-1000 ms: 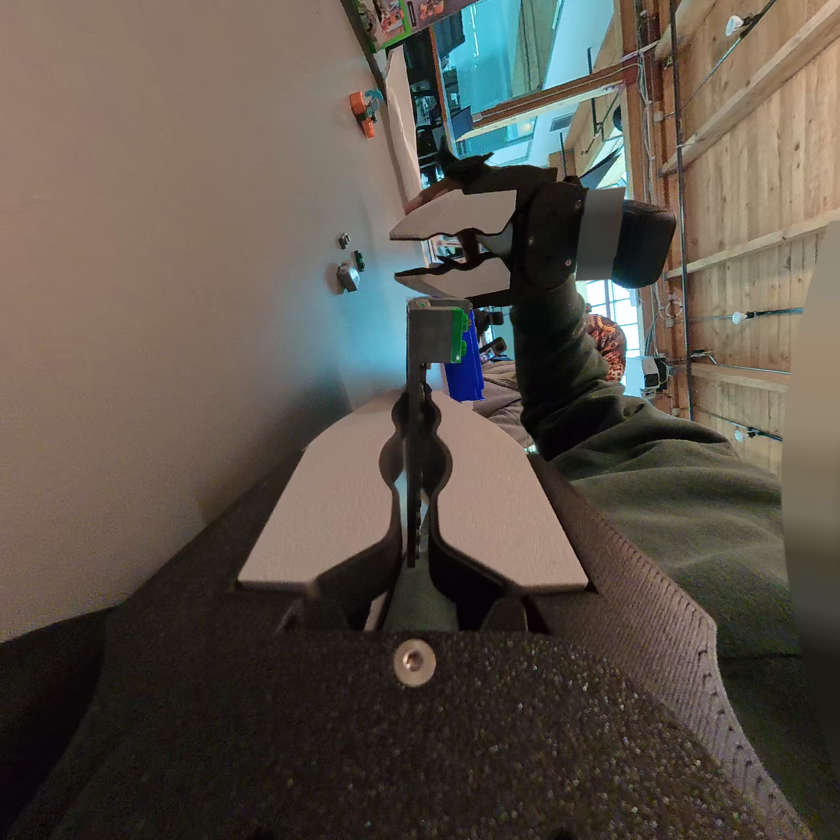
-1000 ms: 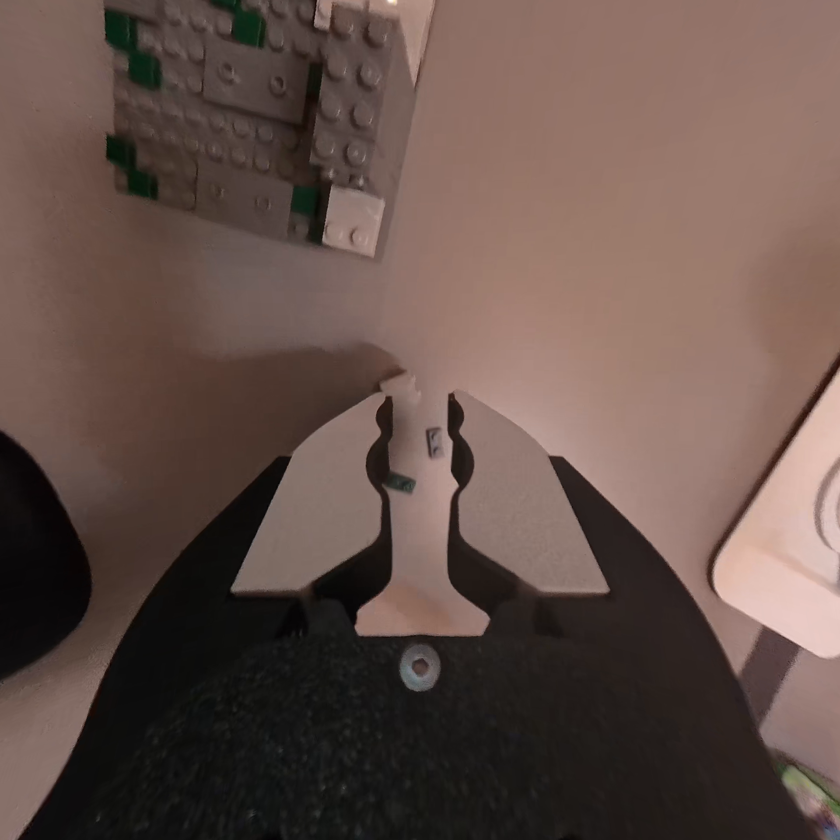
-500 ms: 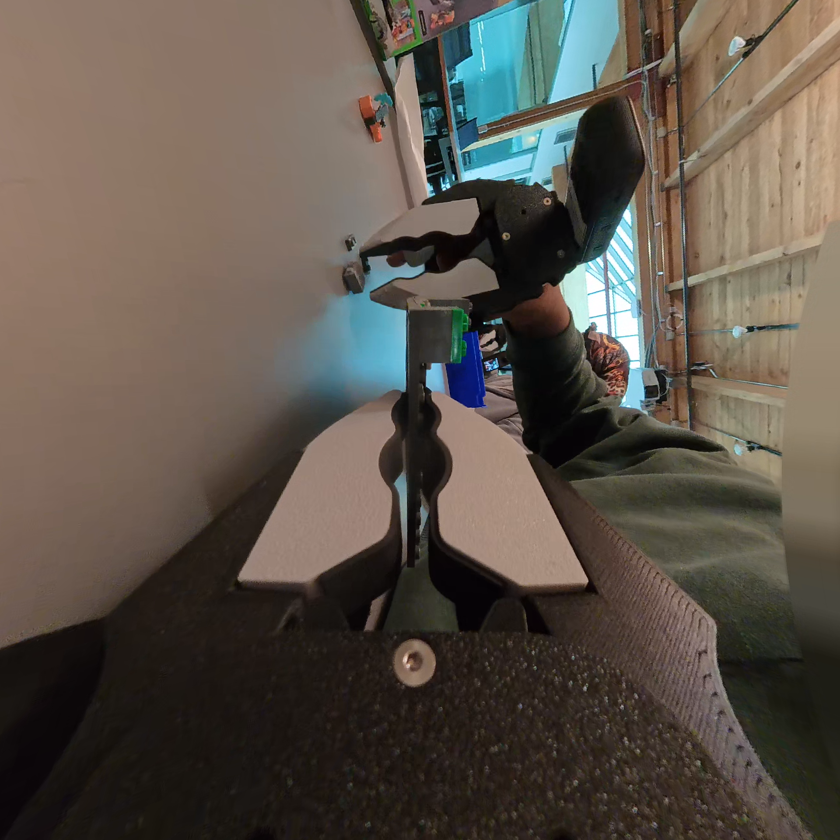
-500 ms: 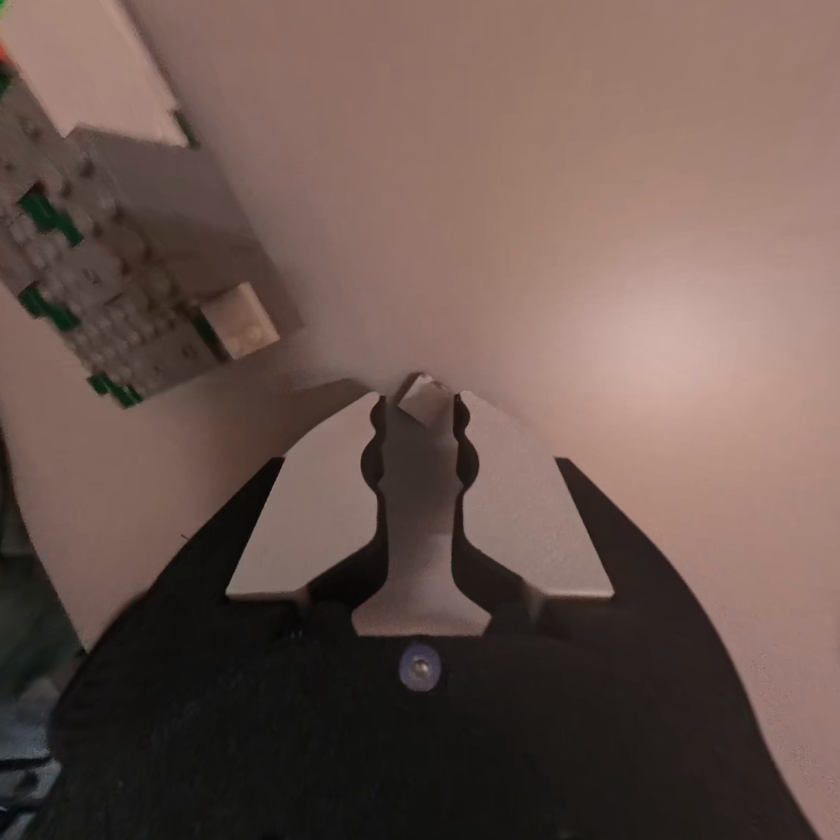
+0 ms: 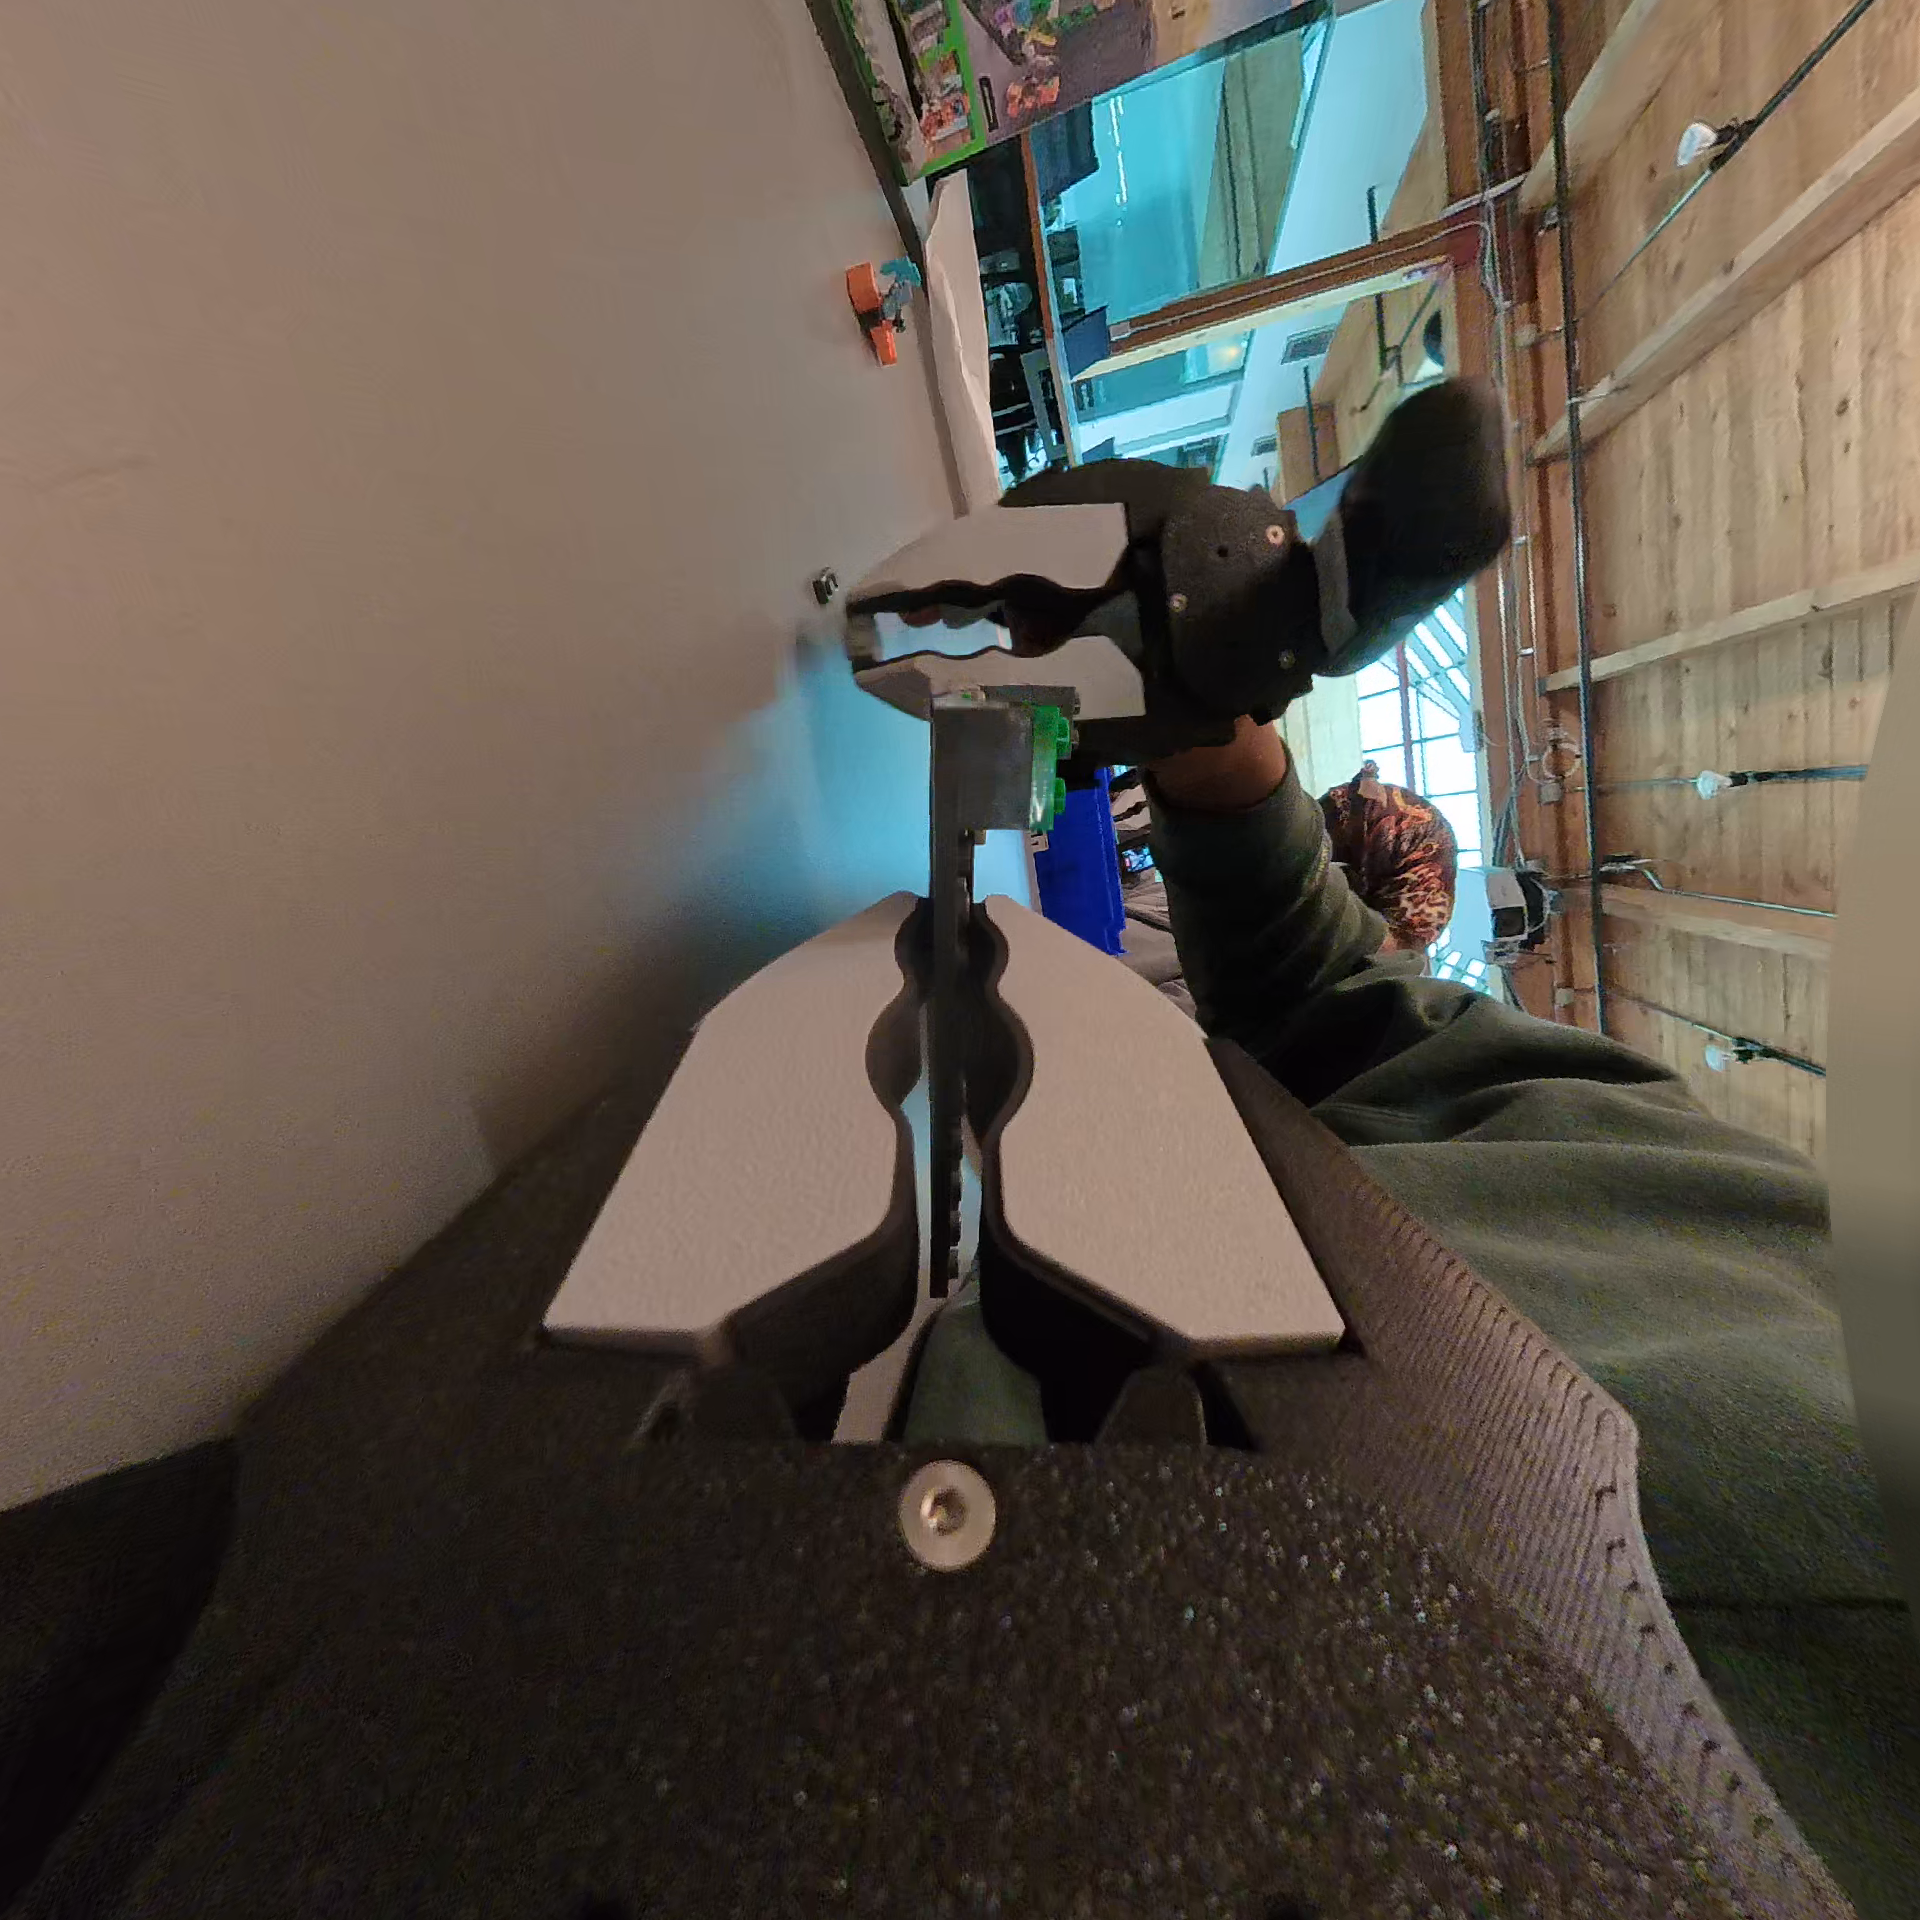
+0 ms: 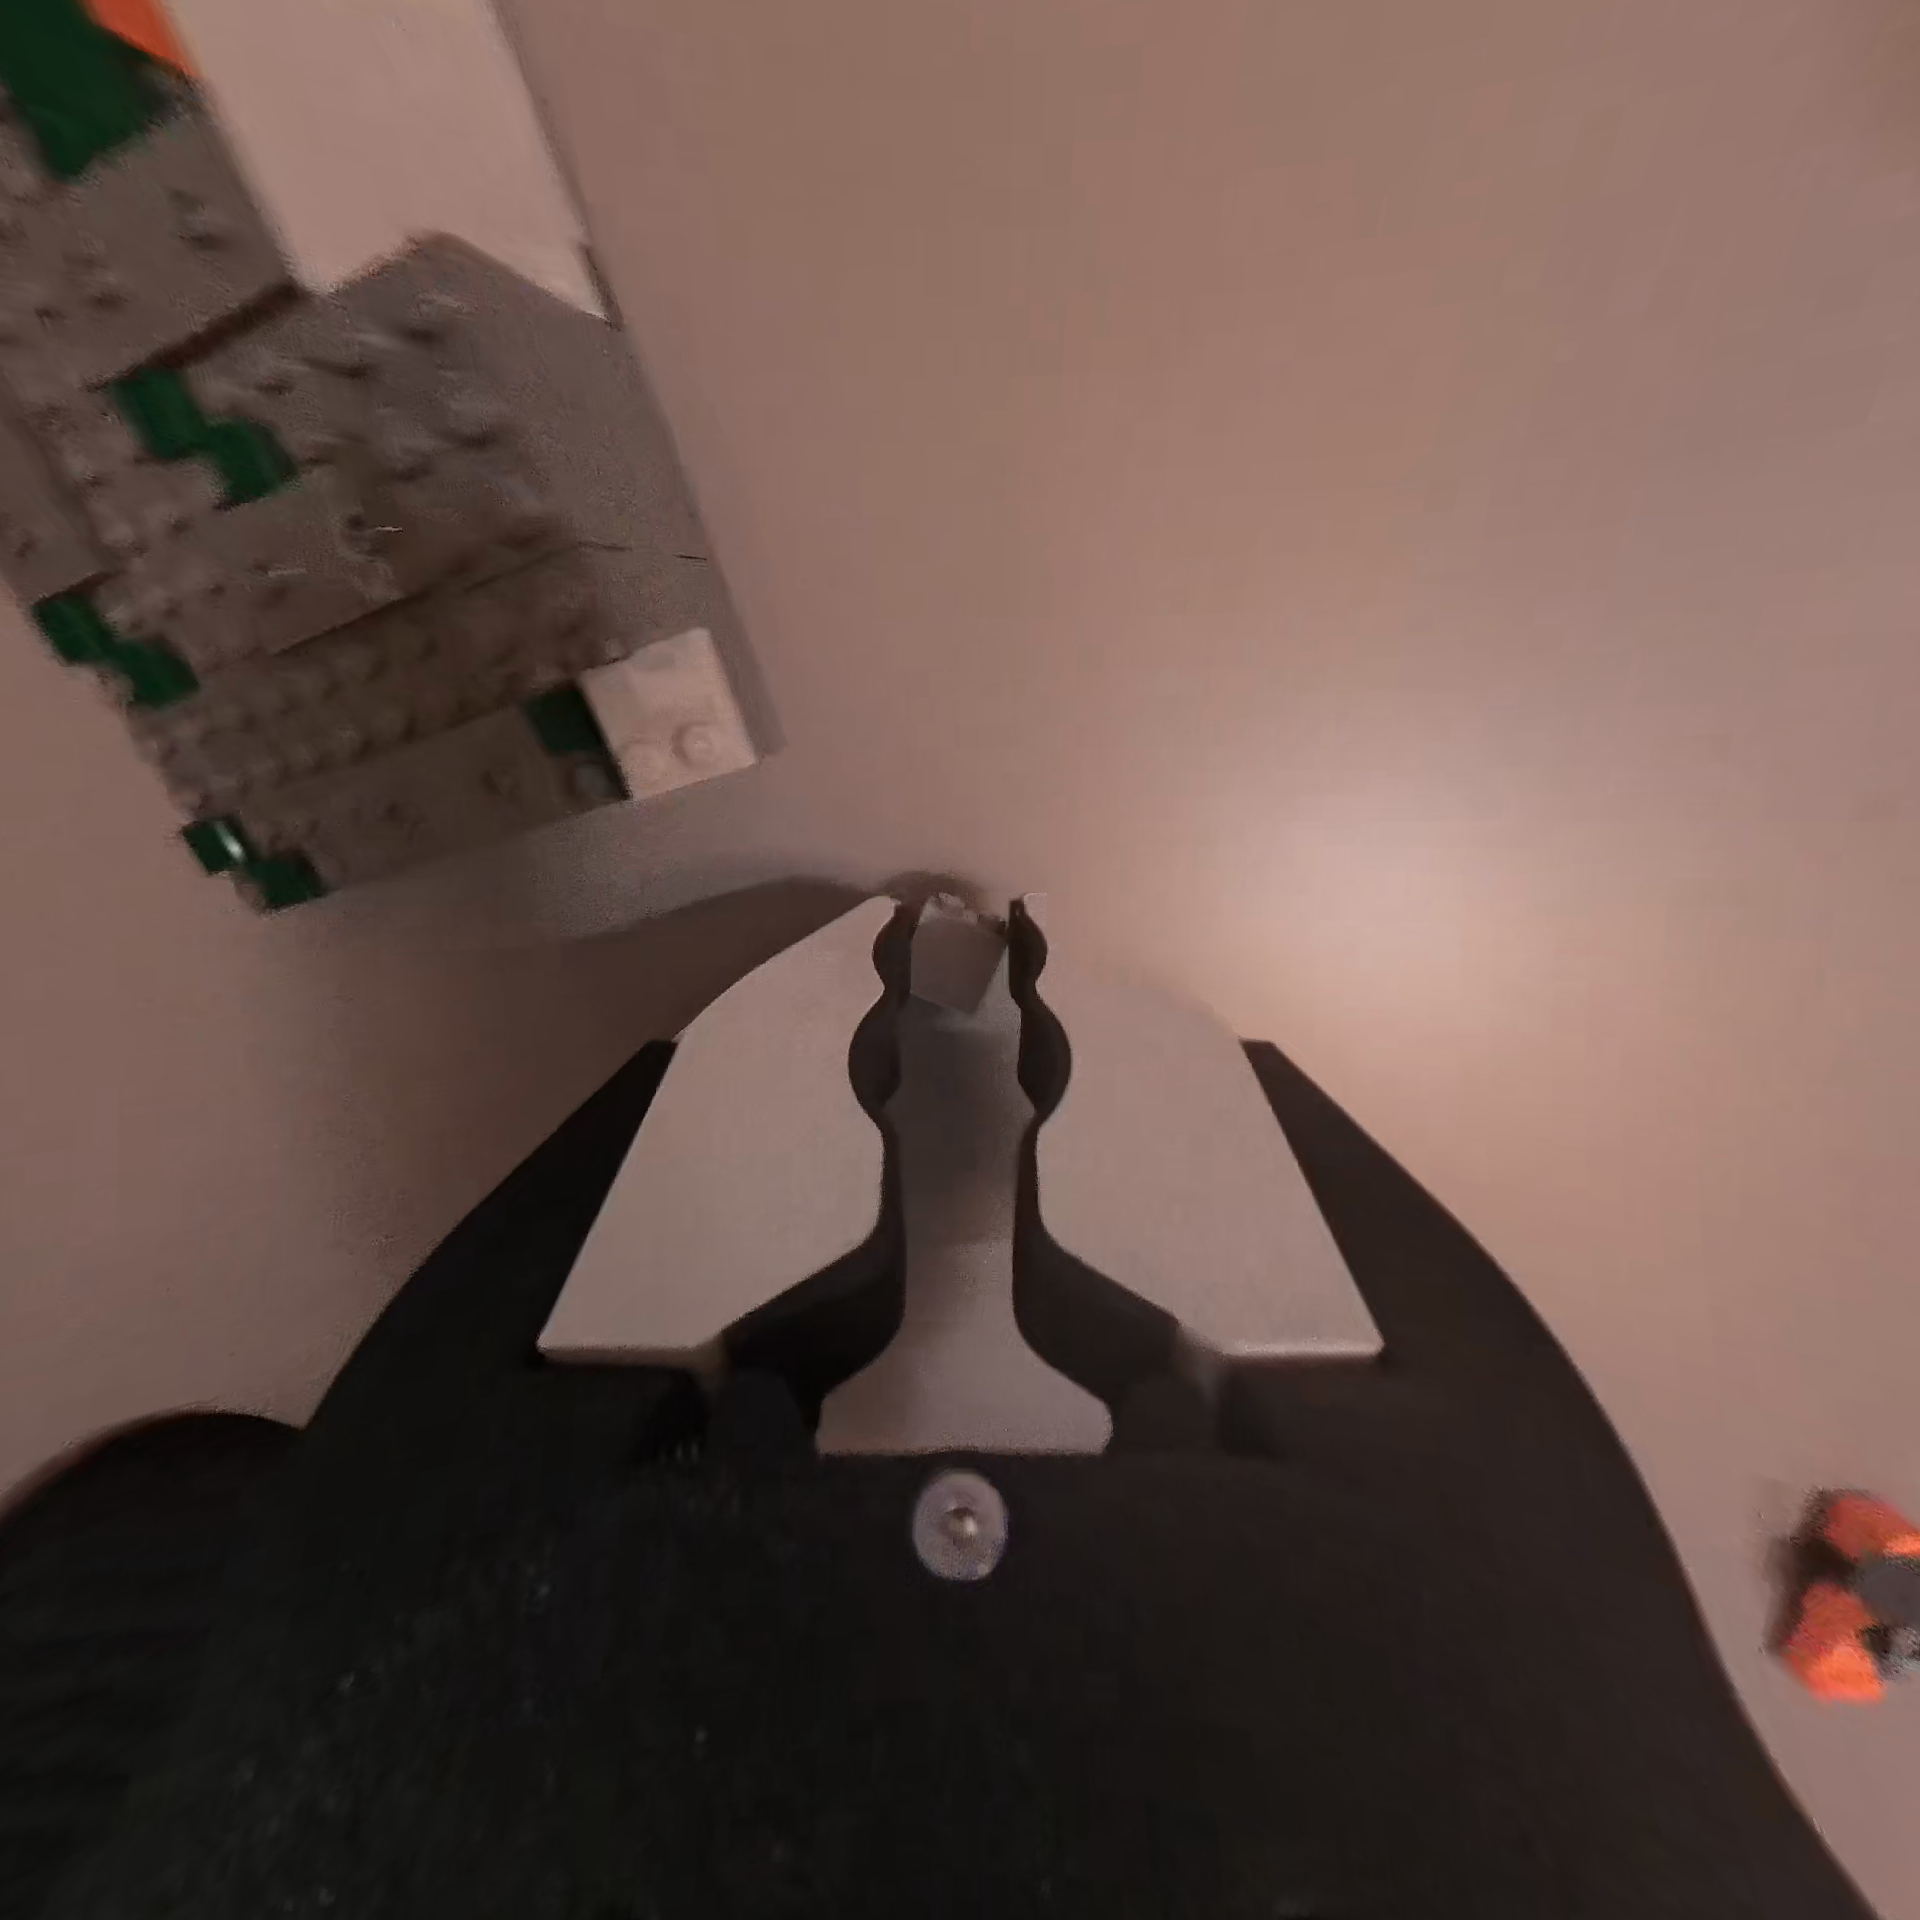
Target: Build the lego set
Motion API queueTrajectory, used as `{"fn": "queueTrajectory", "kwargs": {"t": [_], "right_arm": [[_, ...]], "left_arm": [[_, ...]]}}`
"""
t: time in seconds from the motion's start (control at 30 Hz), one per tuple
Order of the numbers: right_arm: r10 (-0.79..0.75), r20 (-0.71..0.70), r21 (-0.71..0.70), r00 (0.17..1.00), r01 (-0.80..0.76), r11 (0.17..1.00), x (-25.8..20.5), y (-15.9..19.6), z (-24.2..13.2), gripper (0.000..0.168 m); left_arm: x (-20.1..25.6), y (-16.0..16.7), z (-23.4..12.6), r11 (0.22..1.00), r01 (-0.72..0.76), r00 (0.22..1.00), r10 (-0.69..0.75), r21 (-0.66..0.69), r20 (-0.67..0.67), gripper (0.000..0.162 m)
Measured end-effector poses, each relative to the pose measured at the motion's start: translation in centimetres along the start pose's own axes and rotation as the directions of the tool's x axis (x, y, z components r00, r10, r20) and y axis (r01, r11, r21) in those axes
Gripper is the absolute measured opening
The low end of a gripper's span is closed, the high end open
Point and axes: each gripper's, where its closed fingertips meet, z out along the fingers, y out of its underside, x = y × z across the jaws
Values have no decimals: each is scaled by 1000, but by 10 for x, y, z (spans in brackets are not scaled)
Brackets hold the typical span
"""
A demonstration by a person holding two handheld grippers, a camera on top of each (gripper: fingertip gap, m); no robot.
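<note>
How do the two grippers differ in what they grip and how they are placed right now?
The left gripper is shut on a large grey plate build held edge-on above the table; the right gripper pinches a small grey brick with its tips down at the table surface. The left's load sticks out well past its fingers, while the right's sits between the fingertips. Both have the same light fingers and black bodies.

Pale table [image 6: 1351,416]; orange brick piece [image 6: 1855,1621], perhaps tiny stud [image 5: 826,588].

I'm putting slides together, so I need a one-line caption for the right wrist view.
Right gripper closed on a small grey brick at the white table, beside the grey-and-green Lego build.
</note>
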Motion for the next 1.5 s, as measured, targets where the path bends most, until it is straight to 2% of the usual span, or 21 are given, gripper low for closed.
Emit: {"fn": "queueTrajectory", "kwargs": {"t": [0.1, 0.23, 0.3, 0.37, 0.63, 1.17, 1.5], "right_arm": [[-138, -47, 230, 989, 145, 962, 2, -24, -26, 18], [-216, -42, 567, 976, 201, 799, -21, -76, -75, 18], [-253, -48, 652, 966, 222, 725, -38, -96, -85, 18], [-266, -64, 686, 962, 236, 688, -52, -106, -80, 18], [-240, -130, 677, 962, 263, 688, -60, -101, -42, 18], [-316, -191, 588, 929, 366, 721, -55, -85, -38, 16], [-347, -174, 471, 922, 387, 793, -56, -77, -34, 27]], "left_arm": [[0, 0, 1, 1000, 13, 1000, -13, -8, -4, 6], [3, 4, 7, 999, 38, 999, -38, -31, -15, 6], [4, 5, 10, 998, 48, 999, -48, -35, -19, 6], [5, 6, 12, 998, 46, 999, -47, -33, -16, 6], [7, 5, 8, 999, 33, 999, -33, -21, 0, 6], [6, 4, 5, 999, 39, 999, -39, -18, 9, 6], [5, 5, 8, 999, 29, 999, -29, -28, 27, 6]]}}
